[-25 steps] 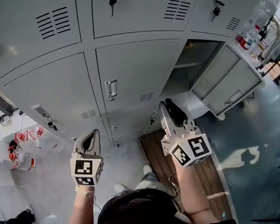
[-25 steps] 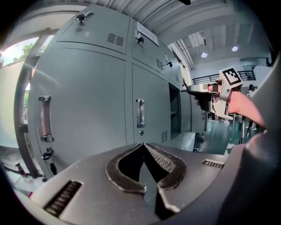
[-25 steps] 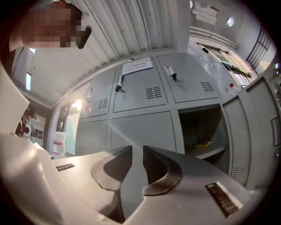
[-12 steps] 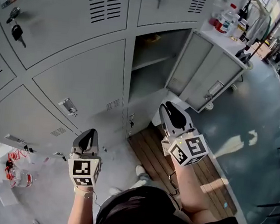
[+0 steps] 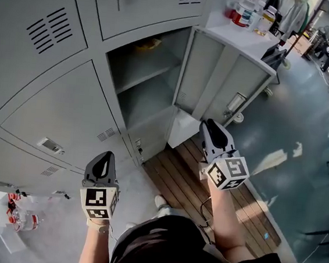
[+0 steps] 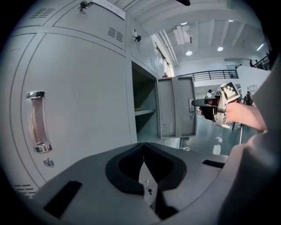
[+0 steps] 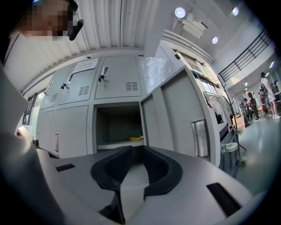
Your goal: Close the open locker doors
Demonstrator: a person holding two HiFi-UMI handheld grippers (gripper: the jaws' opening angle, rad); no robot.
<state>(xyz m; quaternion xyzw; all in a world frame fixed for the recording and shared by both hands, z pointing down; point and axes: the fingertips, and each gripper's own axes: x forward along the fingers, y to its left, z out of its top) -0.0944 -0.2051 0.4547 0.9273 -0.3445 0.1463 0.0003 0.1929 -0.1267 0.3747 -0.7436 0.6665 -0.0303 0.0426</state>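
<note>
A person faces a bank of pale grey metal lockers [image 5: 66, 118] with a gripper in each hand. One locker in the bank is open. Its grey metal door [image 5: 223, 76] is swung out to the right and stands roughly square to the locker front. The dark open compartment [image 5: 140, 82] behind it has a shelf with something small and yellow [image 5: 147, 43] on it.

The right gripper [image 5: 210, 127] hangs near the door's free edge without touching it. Its jaws are a narrow gap apart with nothing between them. Its own view looks at the door's face and the recessed metal handle [image 7: 199, 138].

The left gripper [image 5: 104, 158] is well to the left, in front of a closed locker, with its jaws pressed together and empty.

The step in hand looks like the approach to this door, and closing has not begun. The next move probably calls for the right gripper to meet the door's outer face near the handle. It would then push the door leftward in an arc until it sits flush in its frame. No grip seems needed.
</note>
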